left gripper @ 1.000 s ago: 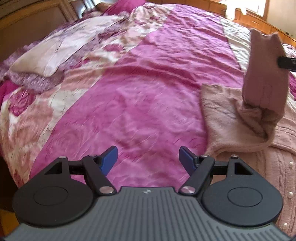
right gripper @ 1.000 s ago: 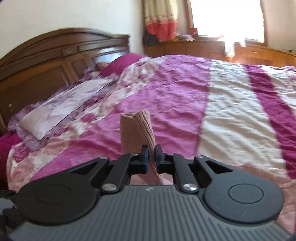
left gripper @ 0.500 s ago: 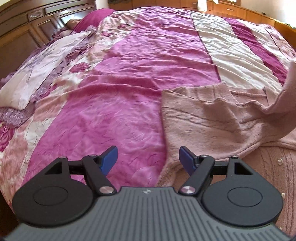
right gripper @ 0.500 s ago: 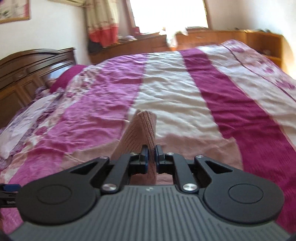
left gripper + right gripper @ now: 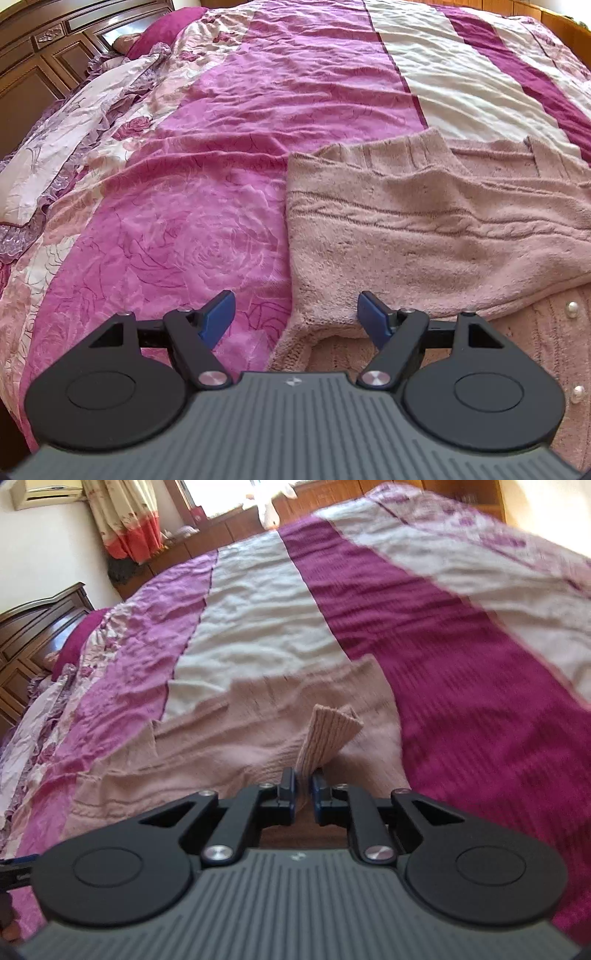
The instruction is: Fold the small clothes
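Note:
A fuzzy pink knit sweater (image 5: pixel 424 229) lies flat on the bedspread (image 5: pixel 221 147), one sleeve folded across its body, pearl buttons (image 5: pixel 572 306) showing at its lower right. My left gripper (image 5: pixel 297 314) is open just above the sweater's left edge, with nothing between its fingers. In the right wrist view the same sweater (image 5: pixel 221 746) spreads over the bed. My right gripper (image 5: pixel 303 782) is shut on the ribbed sleeve cuff (image 5: pixel 328 734), held low over the sweater's body; the cuff sticks up past the blue pads.
A floral pillow (image 5: pixel 74 122) and a dark wooden headboard (image 5: pixel 37 55) lie to the far left. Wooden cabinets and a curtain (image 5: pixel 125 517) stand beyond the bed. Striped bedspread (image 5: pixel 443 646) stretches to the right of the sweater.
My right gripper carried the sleeve from upright in the air rightward and down across the sweater's body. The left gripper stayed open and shifted right, over the sweater's left edge.

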### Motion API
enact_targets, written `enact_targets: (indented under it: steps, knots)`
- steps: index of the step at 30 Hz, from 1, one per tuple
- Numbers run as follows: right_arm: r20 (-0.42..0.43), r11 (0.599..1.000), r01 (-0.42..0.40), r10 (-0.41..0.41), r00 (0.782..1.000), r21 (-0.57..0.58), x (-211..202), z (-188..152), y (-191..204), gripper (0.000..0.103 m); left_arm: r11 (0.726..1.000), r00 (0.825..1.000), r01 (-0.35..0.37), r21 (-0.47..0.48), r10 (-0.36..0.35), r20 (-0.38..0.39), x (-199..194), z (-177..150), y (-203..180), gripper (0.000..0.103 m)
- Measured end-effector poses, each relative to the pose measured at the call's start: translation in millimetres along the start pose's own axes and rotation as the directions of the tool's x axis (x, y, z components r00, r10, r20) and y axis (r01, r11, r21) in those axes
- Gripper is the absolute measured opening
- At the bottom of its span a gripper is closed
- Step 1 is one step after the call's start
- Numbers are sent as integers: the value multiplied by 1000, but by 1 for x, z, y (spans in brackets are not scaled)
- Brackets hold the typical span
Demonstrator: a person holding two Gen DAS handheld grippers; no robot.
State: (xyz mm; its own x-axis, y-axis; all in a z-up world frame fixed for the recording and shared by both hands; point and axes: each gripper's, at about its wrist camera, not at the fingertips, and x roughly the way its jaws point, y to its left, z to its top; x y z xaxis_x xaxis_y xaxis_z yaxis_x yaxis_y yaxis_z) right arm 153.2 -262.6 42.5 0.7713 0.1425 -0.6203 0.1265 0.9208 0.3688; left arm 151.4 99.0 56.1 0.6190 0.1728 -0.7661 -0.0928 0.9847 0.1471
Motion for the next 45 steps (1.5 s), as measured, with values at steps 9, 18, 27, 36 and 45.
enact_targets:
  steps: [9, 18, 27, 36, 45]
  knots:
    - [24, 999, -34, 35, 999, -12, -31, 9, -20, 32, 1000, 1000, -14, 28, 14, -9, 6, 2, -7, 79]
    - [-35, 989, 23, -28, 999, -145, 29, 42, -19, 45, 1000, 1000, 16, 19, -17, 14, 1, 8, -15, 79]
    - [-19, 962, 19, -26, 999, -272, 35, 22, -4, 11, 998, 992, 56, 5, -57, 110, -4, 19, -20, 79]
    - [174, 950, 64, -11, 985, -305, -4, 50, 8, 10, 996, 978, 71, -52, -59, 199, 18, 36, -29, 79]
    - [43, 955, 131, -124, 991, -266, 61, 26, -23, 17, 994, 986, 20, -106, -2, 164, 69, 30, -30, 88]
